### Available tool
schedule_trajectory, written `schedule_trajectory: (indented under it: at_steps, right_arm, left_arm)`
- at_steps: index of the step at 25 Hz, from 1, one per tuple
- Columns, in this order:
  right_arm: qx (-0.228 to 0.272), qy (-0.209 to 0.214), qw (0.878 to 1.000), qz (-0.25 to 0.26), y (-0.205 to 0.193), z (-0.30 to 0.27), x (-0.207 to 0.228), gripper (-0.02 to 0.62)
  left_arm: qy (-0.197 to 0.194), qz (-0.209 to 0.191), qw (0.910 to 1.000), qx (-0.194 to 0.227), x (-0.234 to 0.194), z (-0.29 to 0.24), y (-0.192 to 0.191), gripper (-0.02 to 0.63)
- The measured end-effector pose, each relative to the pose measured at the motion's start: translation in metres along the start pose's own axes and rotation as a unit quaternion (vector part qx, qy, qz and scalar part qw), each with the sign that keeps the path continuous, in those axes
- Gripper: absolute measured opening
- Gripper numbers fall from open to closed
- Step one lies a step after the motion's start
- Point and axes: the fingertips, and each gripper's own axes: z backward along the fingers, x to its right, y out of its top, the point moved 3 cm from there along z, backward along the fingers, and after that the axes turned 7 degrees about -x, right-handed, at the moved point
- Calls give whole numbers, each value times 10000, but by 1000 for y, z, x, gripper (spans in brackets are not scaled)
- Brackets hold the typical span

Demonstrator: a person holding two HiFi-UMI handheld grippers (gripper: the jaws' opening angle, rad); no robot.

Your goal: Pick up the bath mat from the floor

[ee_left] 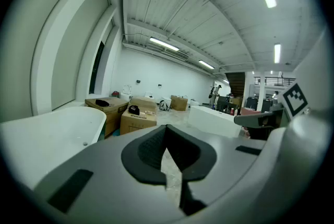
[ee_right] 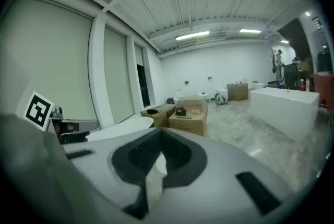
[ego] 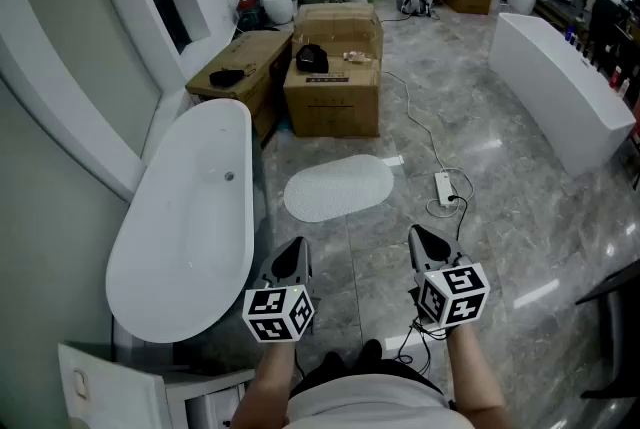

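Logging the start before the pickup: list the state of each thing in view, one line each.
Mat: flat on the floor, untouched.
Left hand-held gripper: shut, empty, short of the mat.
Right hand-held gripper: shut, empty, short of the mat.
Tub: upright, empty.
Box: closed, black item on top.
Power strip: on the floor, a plug in it.

bath mat (ego: 338, 188) | white, oval, fine bumpy texture | lying flat on grey floor (ego: 480, 207) | long axis roughly 8-to-2 o'clock | straight ahead at 12 o'clock
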Motion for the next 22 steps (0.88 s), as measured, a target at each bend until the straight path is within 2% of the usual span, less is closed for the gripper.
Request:
schedule_trajectory:
  at_steps: [6,11,14,22]
  right_arm:
    - [31,-109,9999,48,-2,-3,2,0]
    - [-56,-405,9992,-6,-11,-1,13,1]
    - [-87,-439,9990,-82,-14,-3,20,7]
    - [-310,-346,9978,-465,-23,-4,42,108]
  left_arm:
    - [97,23,10000,8,-8,-2,-1,2]
    - [100,37,9999,-83,-7,-8,-5,3]
    - [103,33,9999,-101,-7,-13,-7,48]
    - [59,73,9997,-221,1,-22,-13,131]
